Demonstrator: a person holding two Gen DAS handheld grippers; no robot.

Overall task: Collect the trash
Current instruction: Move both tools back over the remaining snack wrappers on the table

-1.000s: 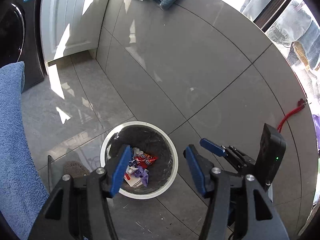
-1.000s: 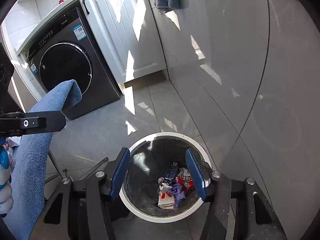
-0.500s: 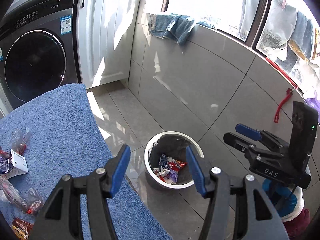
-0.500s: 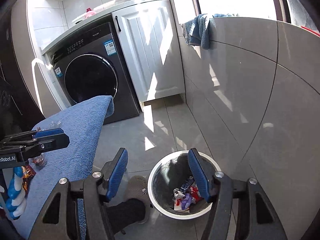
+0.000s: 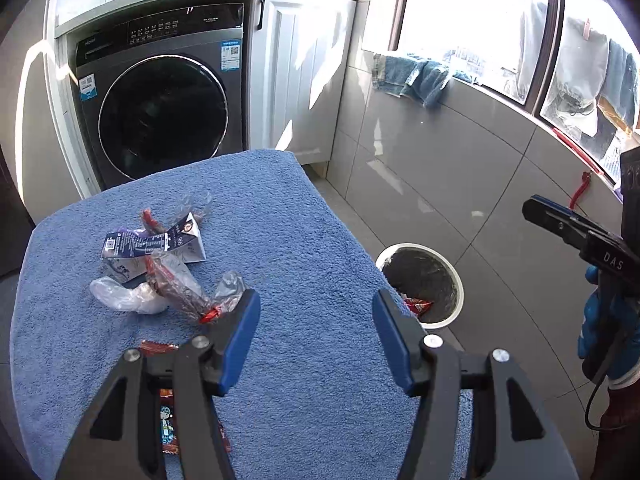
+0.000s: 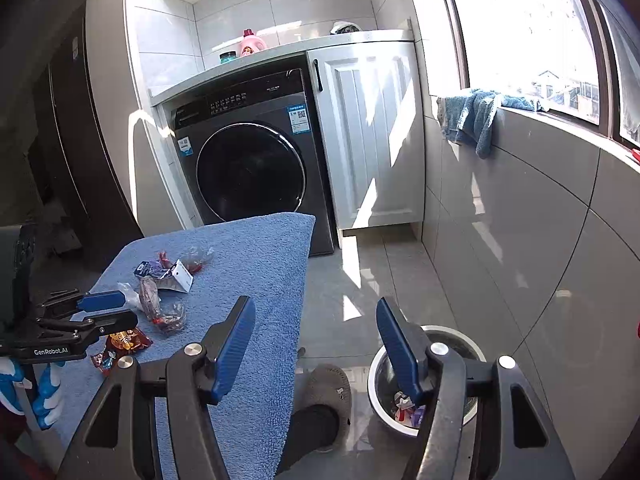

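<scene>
While both tools gape empty, the left tool (image 6: pixel 102 308) reads "GenRobot.AI", the right tool (image 5: pixel 560 224) "DAS".

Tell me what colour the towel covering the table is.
Blue; the towel shows best in the left wrist view.

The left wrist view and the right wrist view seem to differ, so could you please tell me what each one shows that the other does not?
Only the left wrist view shows the red cord hanging at the sill and laundry outside the window. Only the right wrist view shows the slippered foot on the floor and the dark door at far left. Both show the washing machine, the blue towel with wrappers, the trash bin, and both open grippers, left and right.
</scene>
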